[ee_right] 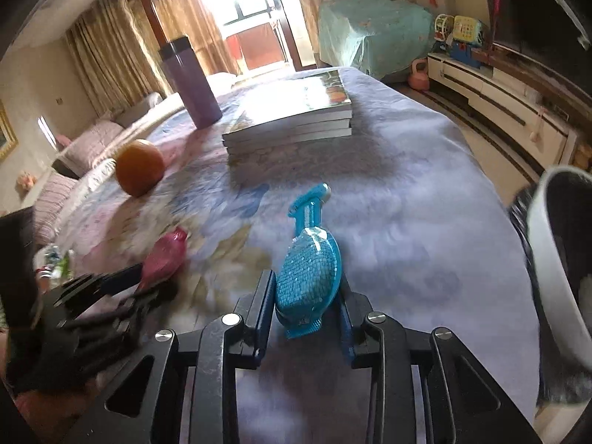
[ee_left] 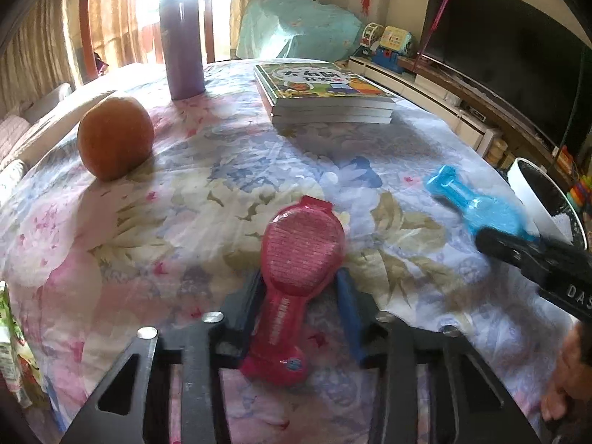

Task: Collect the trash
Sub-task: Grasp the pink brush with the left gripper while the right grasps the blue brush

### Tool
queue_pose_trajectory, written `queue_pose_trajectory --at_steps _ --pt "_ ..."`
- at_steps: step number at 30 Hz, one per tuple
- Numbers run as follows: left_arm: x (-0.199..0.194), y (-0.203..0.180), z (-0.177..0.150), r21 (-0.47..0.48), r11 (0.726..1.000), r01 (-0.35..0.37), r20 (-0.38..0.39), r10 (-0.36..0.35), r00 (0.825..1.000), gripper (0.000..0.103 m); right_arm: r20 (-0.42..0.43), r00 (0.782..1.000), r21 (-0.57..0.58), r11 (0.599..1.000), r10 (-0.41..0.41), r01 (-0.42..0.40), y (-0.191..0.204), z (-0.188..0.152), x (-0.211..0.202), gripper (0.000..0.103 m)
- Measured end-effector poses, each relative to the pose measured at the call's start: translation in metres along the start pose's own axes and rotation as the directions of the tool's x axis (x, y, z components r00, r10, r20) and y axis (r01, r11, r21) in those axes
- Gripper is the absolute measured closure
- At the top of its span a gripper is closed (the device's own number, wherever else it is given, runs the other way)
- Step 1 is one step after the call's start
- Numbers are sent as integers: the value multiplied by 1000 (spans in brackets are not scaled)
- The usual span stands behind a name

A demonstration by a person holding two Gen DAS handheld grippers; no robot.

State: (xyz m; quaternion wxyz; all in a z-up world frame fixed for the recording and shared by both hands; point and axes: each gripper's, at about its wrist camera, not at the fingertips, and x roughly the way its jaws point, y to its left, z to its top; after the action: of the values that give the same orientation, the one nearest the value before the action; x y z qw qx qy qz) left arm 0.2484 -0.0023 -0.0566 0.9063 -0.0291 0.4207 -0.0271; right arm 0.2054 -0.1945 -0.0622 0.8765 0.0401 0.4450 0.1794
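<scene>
Both grippers low over floral cloth [ee_left: 207, 192], pointing steeply down.

Left gripper [ee_left: 299, 296]: jaws partly closed around red packet [ee_left: 301, 259]. Packet lies between fingers, long axis running along the gripper's line, wide ribbed end away from camera, narrow neck toward it. Left finger [ee_left: 248, 307] against the packet's side; right finger [ee_left: 349, 318] looks touching at the neck, contact there not certain. Reads as a grip on the packet, cloth still under it.

Right gripper [ee_right: 305, 303]: jaws narrowed onto blue packet [ee_right: 309, 277], both fingers pressing its wide end. Long axis again along the gripper's line, neck pointing away toward books [ee_right: 292, 118]. Packet appears tilted up off the cloth at the far end; not sure.

Key relation: white bin [ee_right: 555, 259] stands off the table's right edge, right of the right gripper and near it; well apart from the left gripper, with the right one between. Judgement: right hand nearer the bin, so blue packet goes first, carried sideways to the right; red follows across.

Orange [ee_left: 114, 137], purple flask [ee_left: 183, 44] untouched, not trash.
</scene>
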Motion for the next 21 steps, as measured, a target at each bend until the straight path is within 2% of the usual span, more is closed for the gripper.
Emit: queue_pose_trajectory --at_steps 5,8,10,11,12,15,16,21 --pt "-6 -5 -4 5 999 43 -9 -43 999 72 -16 1000 7 1000 -20 20 -7 -17 -7 89" --pt "-9 -8 -8 6 998 61 -12 -61 998 73 -28 999 15 1000 -20 21 -8 -22 -11 86" --pt "-10 -8 -10 3 997 76 -12 -76 997 73 -19 1000 35 999 -16 17 -11 -22 -16 71" --pt "-10 -8 -10 2 997 77 -14 -77 997 73 -2 1000 42 999 -27 27 -12 -22 -19 55" --pt "-10 -8 -11 0 997 78 -14 -78 997 73 13 999 43 999 -33 33 -13 -21 -21 45" --pt "-11 -8 -10 -10 995 94 -15 -94 995 75 34 997 38 997 -73 72 -14 -16 -20 45" --pt "-11 -8 -10 -12 995 102 -17 -102 995 84 32 997 39 997 -73 72 -15 -14 -17 45" --pt "-14 -15 -13 -10 992 128 -19 -129 992 84 -12 992 0 992 -128 128 -11 -9 3 47"
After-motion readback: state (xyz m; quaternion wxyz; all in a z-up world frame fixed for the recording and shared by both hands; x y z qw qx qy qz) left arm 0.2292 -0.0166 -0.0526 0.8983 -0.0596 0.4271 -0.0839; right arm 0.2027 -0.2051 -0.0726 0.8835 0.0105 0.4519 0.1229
